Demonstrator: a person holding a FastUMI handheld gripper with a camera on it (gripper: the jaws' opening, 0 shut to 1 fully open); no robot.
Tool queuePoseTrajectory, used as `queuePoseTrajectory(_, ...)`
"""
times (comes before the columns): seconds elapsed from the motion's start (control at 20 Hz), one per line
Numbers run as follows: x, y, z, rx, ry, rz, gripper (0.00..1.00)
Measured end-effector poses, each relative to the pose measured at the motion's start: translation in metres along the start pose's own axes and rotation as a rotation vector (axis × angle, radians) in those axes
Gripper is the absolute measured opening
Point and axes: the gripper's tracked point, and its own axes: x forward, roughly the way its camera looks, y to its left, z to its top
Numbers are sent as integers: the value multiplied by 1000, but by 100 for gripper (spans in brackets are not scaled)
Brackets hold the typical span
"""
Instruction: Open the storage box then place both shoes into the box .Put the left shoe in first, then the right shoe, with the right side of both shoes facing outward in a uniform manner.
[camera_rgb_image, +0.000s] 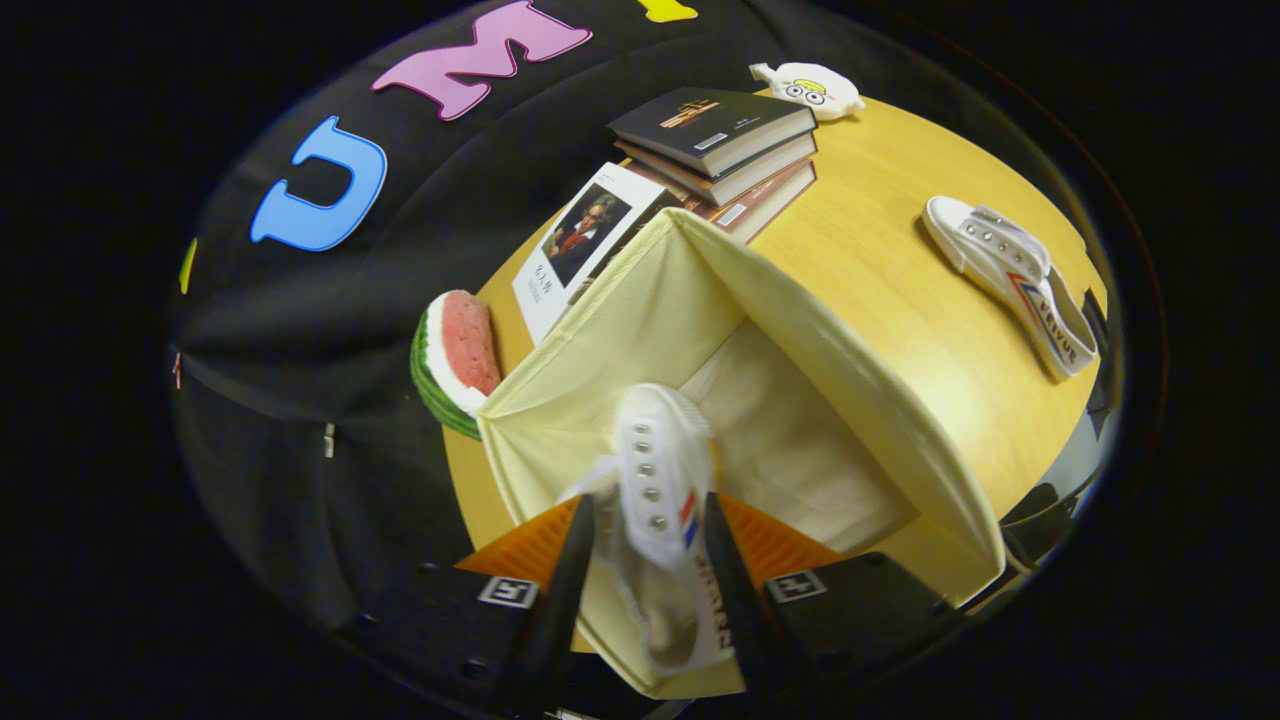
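Gripper (645, 545) pinches a white sneaker (660, 480), toe pointing away into the open storage box (600, 380). Second sneaker (1010, 280) lies far right on the table (880, 260), lettering legible: "FEIYUE".

Held shoe's (660, 480) heel hidden below

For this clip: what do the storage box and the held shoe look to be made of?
Storage box: pale yellow woven fabric, matte; fine weave shows and the walls bow softly. Shoe clamped in the gripper: white canvas upper by its look, metal eyelets glinting; sole material unclear. Second shoe on the wooden-looking table matches.
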Motion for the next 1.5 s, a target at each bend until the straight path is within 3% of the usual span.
queuePoseTrajectory(0.05,-1,5,4,-25,-6,22,99)
queuePoseTrajectory(0.65,-94,-10,98,-222,-210,123,99)
queuePoseTrajectory(0.8,-123,-31,124,-362,-289,102,99)
queuePoseTrajectory(1.0,-153,-69,157,-399,-332,95,99)
queuePoseTrajectory(1.2,-163,-155,193,-413,-325,-25,99)
queuePoseTrajectory(1.5,-171,-267,214,-553,-293,-164,99)
